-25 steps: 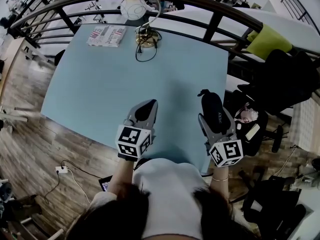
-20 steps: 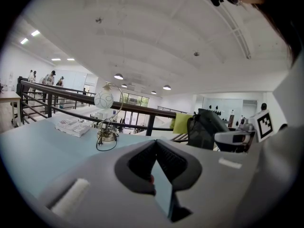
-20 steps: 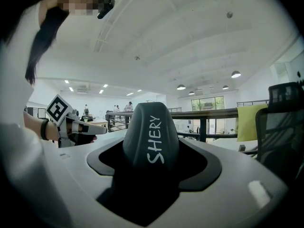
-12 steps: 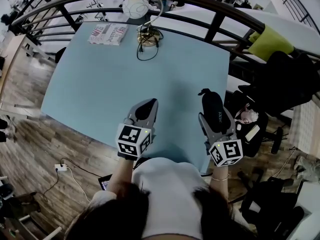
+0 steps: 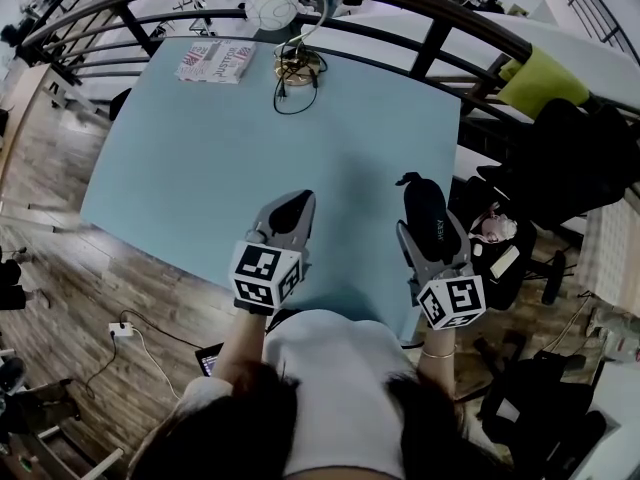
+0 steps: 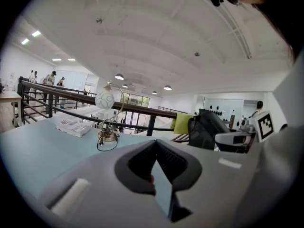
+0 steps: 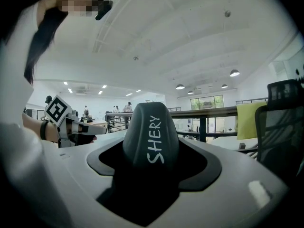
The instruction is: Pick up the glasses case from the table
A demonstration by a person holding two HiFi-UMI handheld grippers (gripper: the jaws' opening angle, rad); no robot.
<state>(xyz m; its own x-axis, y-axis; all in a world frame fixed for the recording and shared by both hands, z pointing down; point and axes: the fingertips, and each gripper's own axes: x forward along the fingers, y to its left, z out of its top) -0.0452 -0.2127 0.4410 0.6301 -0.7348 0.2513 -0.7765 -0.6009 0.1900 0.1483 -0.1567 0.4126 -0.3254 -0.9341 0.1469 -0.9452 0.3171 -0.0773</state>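
Sitting clamped in the right claw (image 5: 434, 240), the glasses case (image 5: 427, 213) looks lifted off the worktop (image 5: 200, 148), over its near right edge. The jaws grip one end and the other pokes forward, likely for a clean lift. Only the right gripper view makes its white lettering legible; only the head view places it against that edge. The left claw (image 5: 292, 213) hovers alongside, clenched on nothing, apparently spare.
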